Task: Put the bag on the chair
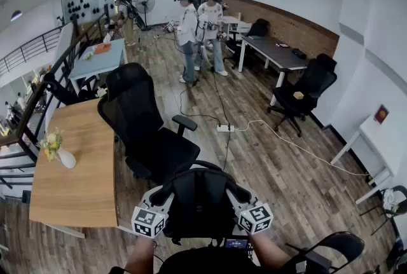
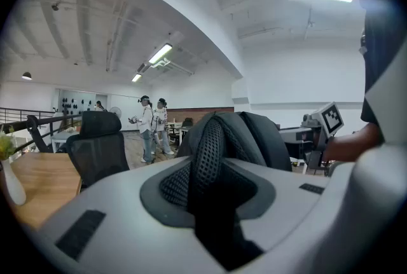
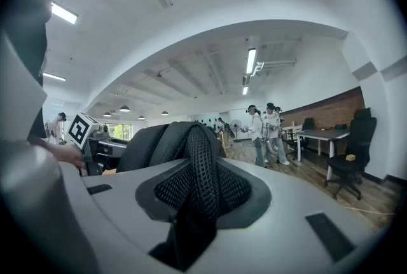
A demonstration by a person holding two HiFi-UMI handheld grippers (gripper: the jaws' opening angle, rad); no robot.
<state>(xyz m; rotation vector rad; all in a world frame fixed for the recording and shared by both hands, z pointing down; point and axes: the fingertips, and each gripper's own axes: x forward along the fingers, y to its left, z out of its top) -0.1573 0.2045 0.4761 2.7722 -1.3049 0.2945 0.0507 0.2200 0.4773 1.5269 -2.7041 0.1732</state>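
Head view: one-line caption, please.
The left gripper and right gripper hold a black bag up, close to a black chair.

The bag (image 1: 200, 203) between the left gripper (image 1: 165, 192) and right gripper (image 1: 238, 192) looks like matt black cloth, and its strap (image 2: 206, 158) is coarse open mesh. Both gripper bodies are smooth matt grey plastic. The chair (image 1: 149, 133) just ahead of them is black mesh. Off to their left the table (image 1: 76, 164) is smooth pale wood, and the floor (image 1: 273, 164) is slightly shiny planks.
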